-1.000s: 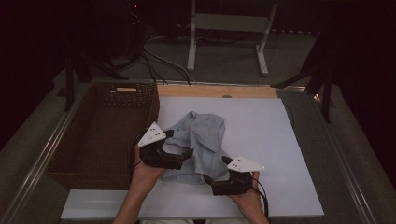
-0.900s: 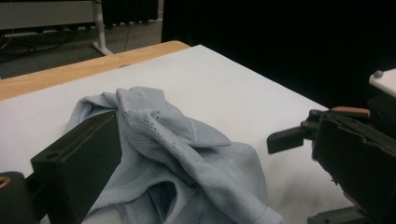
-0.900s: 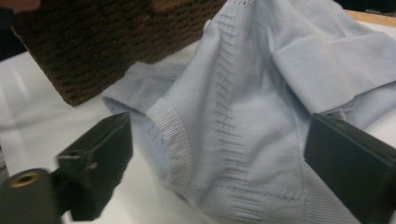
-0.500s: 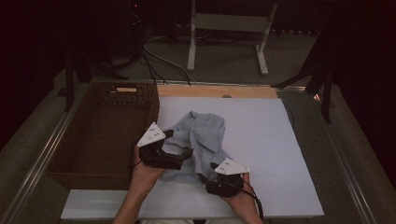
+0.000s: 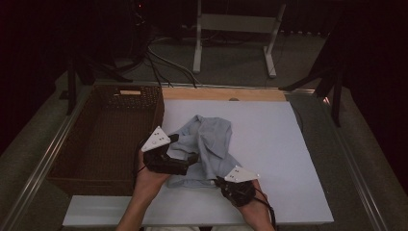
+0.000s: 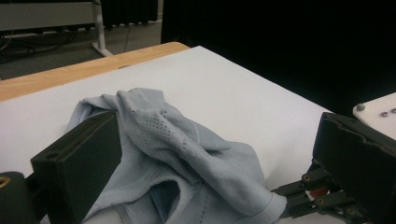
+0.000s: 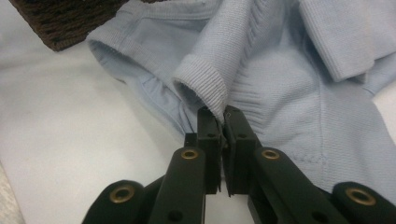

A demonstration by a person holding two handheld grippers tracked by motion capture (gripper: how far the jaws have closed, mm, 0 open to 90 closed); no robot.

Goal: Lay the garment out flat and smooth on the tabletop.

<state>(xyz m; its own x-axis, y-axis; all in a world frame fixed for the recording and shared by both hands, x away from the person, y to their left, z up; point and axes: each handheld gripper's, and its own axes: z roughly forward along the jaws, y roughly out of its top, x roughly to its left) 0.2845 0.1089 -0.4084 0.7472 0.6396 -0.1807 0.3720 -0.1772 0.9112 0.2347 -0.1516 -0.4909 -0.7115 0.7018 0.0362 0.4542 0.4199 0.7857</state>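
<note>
Two grippers: both at the near edge of a crumpled garment.
Right gripper (image 7: 223,116): jaws have just been closing, now pinched on a ribbed hem fold of the light-blue garment (image 7: 289,79).
Left gripper (image 5: 185,161): one jaw against the cloth's left side; grip cannot be told.
Garment place: bunched on the white desk (image 5: 269,134), just right of the brown wicker basket (image 5: 103,139).

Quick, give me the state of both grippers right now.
Left gripper: jaws wide apart around the light blue garment, not pressing it; open.
Right gripper: jaws just closed, pinching the garment's ribbed hem.
</note>
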